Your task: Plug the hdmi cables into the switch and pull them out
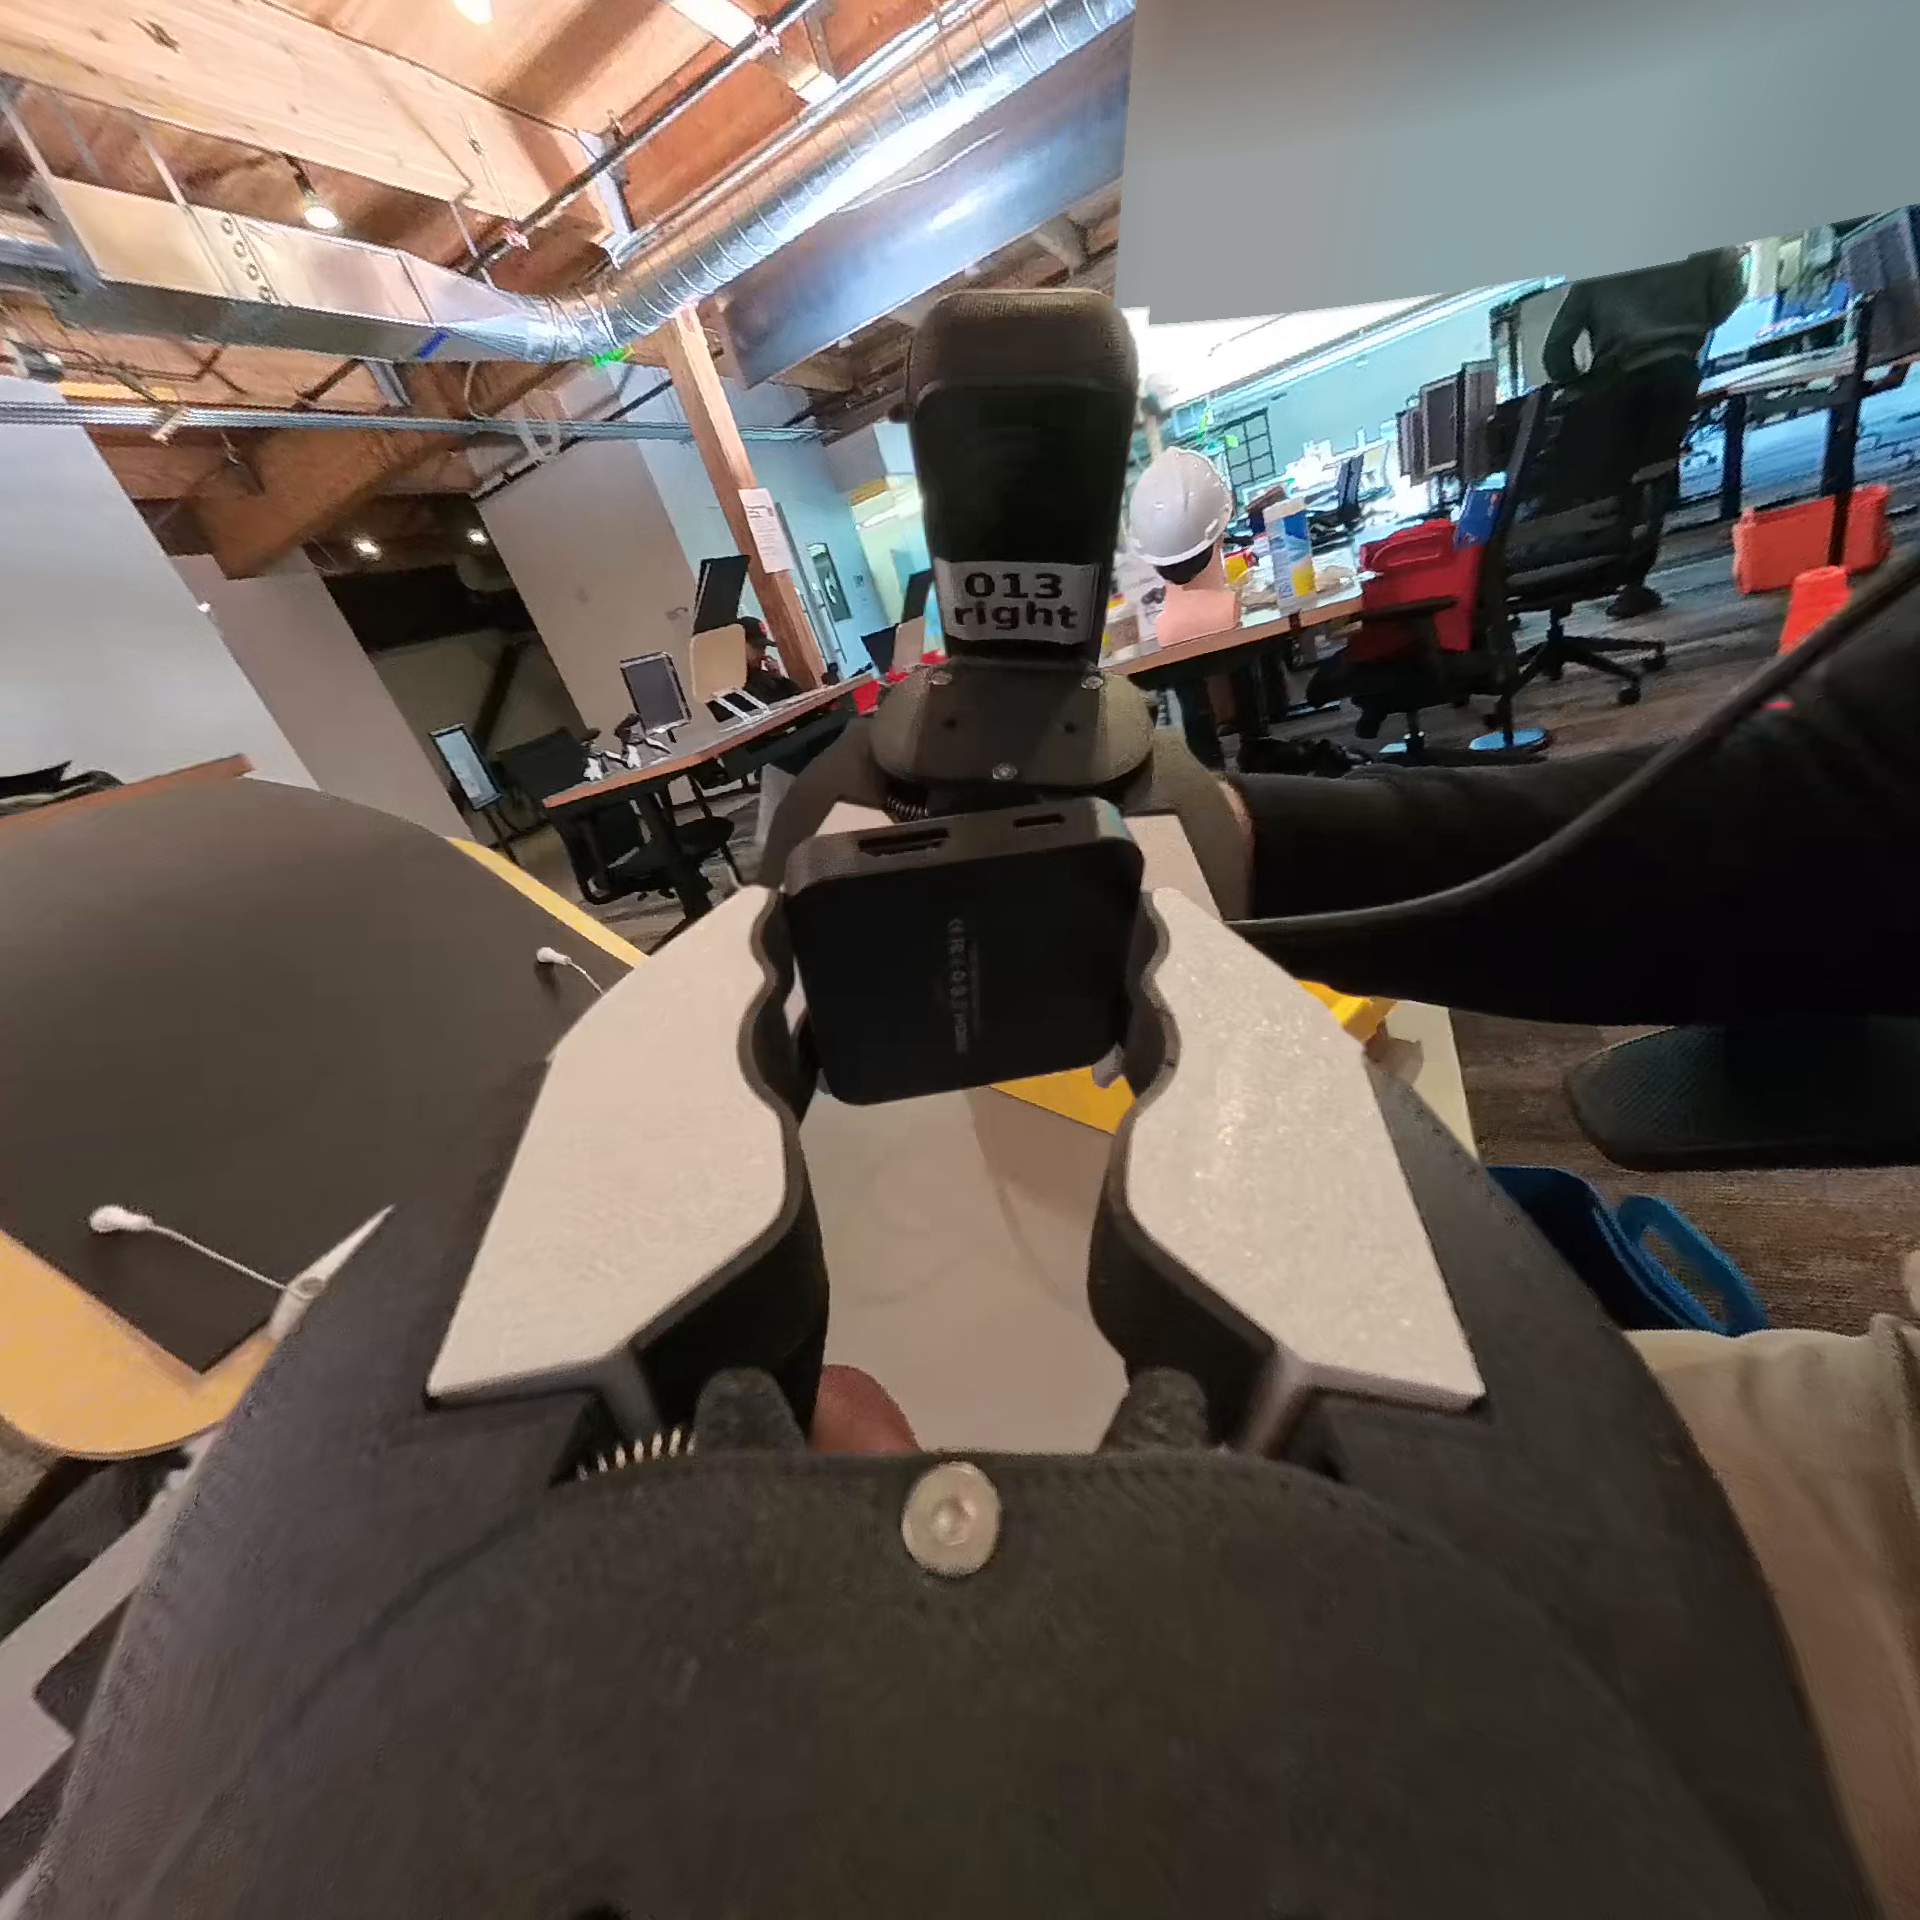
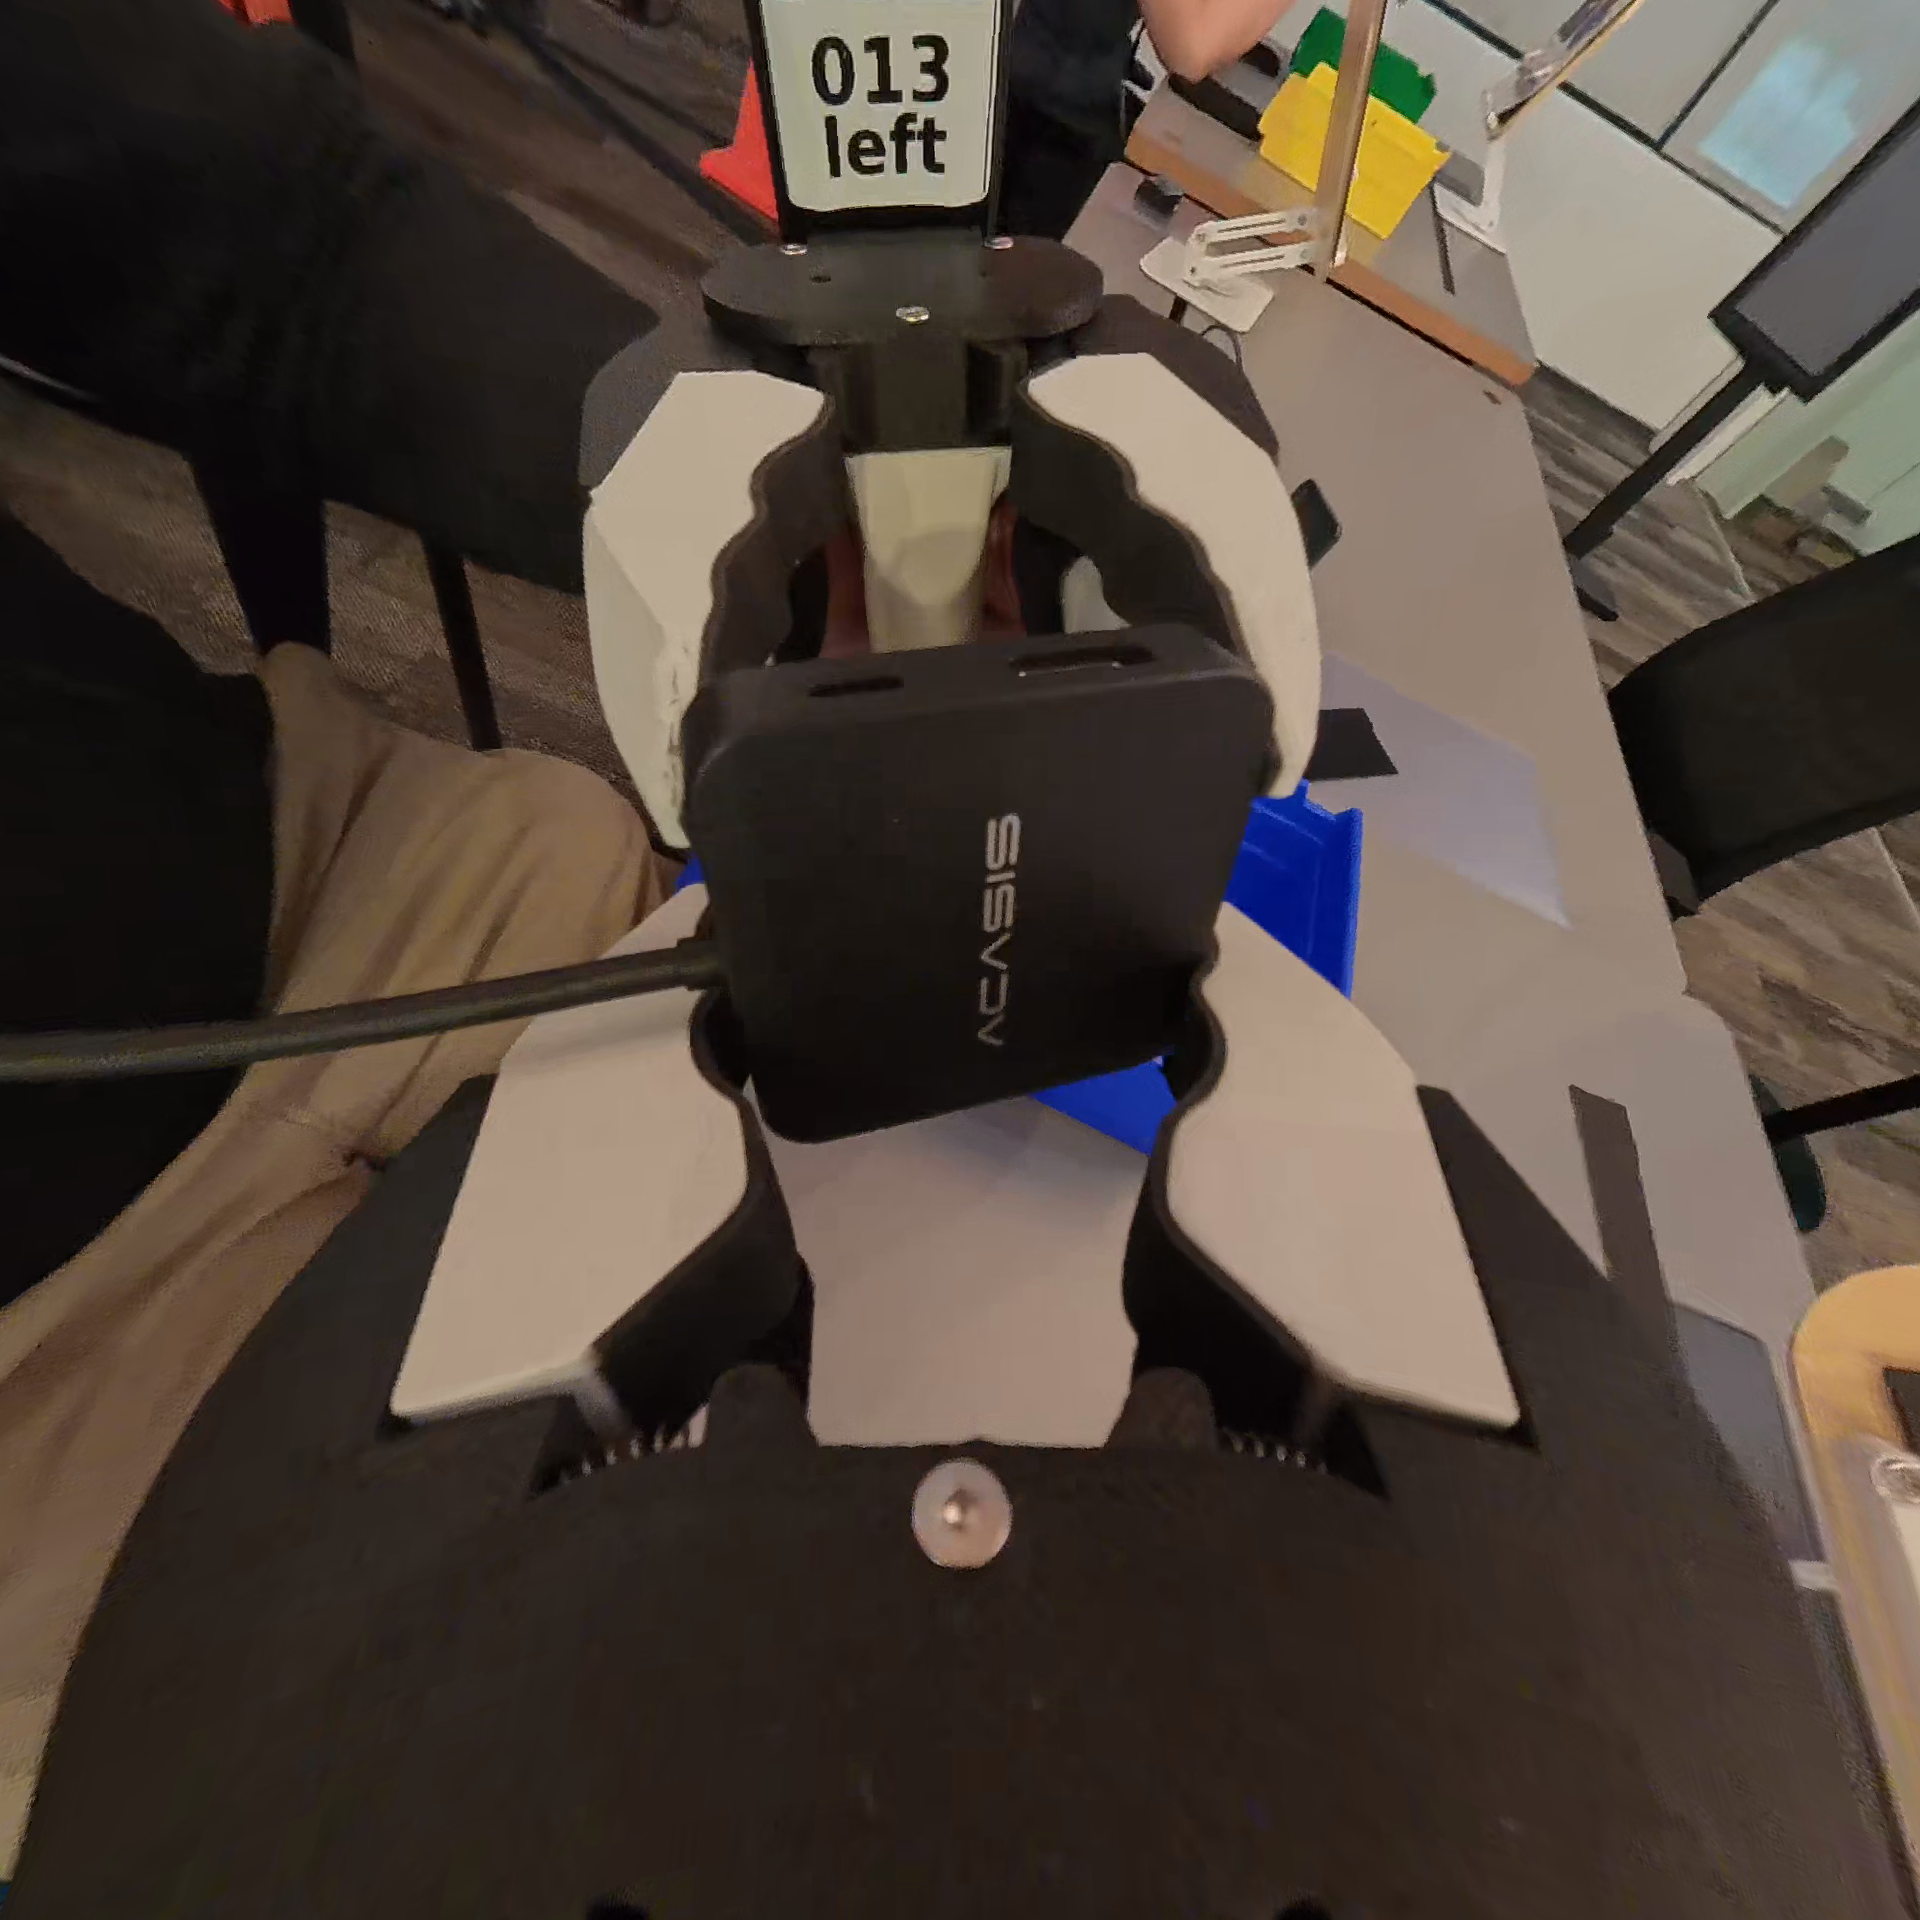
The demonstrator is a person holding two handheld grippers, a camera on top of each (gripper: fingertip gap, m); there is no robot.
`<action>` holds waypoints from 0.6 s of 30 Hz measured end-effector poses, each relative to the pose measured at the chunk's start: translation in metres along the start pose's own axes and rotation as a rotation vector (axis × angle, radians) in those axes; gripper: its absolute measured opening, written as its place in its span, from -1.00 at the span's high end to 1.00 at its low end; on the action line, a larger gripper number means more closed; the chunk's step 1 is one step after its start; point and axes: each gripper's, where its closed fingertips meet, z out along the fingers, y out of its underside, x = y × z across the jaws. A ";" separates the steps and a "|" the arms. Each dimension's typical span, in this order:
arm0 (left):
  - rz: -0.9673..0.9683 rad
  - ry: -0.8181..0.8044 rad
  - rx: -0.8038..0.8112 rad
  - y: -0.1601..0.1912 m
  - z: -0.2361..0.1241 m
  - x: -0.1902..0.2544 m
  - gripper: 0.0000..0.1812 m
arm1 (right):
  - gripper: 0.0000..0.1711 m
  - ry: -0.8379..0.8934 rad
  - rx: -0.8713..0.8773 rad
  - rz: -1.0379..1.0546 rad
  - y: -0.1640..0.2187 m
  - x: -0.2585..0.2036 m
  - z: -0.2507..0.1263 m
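A flat black switch box (image 1: pixel 956 966) is held in the air between the two grippers, which face each other. My left gripper (image 1: pixel 956 935) is shut on its sides. My right gripper (image 2: pixel 956 1008) is shut on the box's (image 2: pixel 977 883) near corners. A black HDMI cable (image 2: pixel 364 1018) is plugged into the box's left side in the right wrist view. It also shows in the left wrist view (image 1: pixel 1558 831), running off to the right. Two empty ports (image 1: pixel 904 847) show on the box's far edge. The left gripper's white fingers (image 2: pixel 644 623) clasp the box's far end.
A grey table (image 2: pixel 1455 582) lies below with a blue bin (image 2: pixel 1299 894) on it, and a yellow bin (image 2: pixel 1351 156) farther back. A dark round surface (image 1: pixel 260 987) is at the left. A person's black sleeve (image 1: pixel 1558 883) and tan trouser leg (image 2: pixel 364 831) are close by. Across from one pair of fingers to the other is roughly 6 centimetres.
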 end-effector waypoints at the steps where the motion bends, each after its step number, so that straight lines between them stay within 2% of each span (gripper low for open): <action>1: -0.016 0.008 -0.001 0.002 0.000 0.000 0.32 | 0.09 0.000 0.000 0.017 0.002 -0.001 0.000; 6: -0.073 0.033 -0.056 0.015 -0.002 0.001 0.32 | 0.09 0.014 -0.023 0.069 0.014 -0.001 -0.001; 11: 0.083 -0.045 -0.180 0.014 -0.033 -0.017 0.30 | 0.09 0.047 -0.052 0.134 0.030 0.001 -0.010; 14: 0.222 -0.116 -0.373 0.028 -0.073 -0.040 0.36 | 0.09 0.063 -0.066 0.174 0.042 -0.001 -0.018; 18: 0.298 -0.090 -0.761 0.090 -0.134 -0.048 0.43 | 0.09 0.079 -0.069 0.237 0.060 -0.005 -0.024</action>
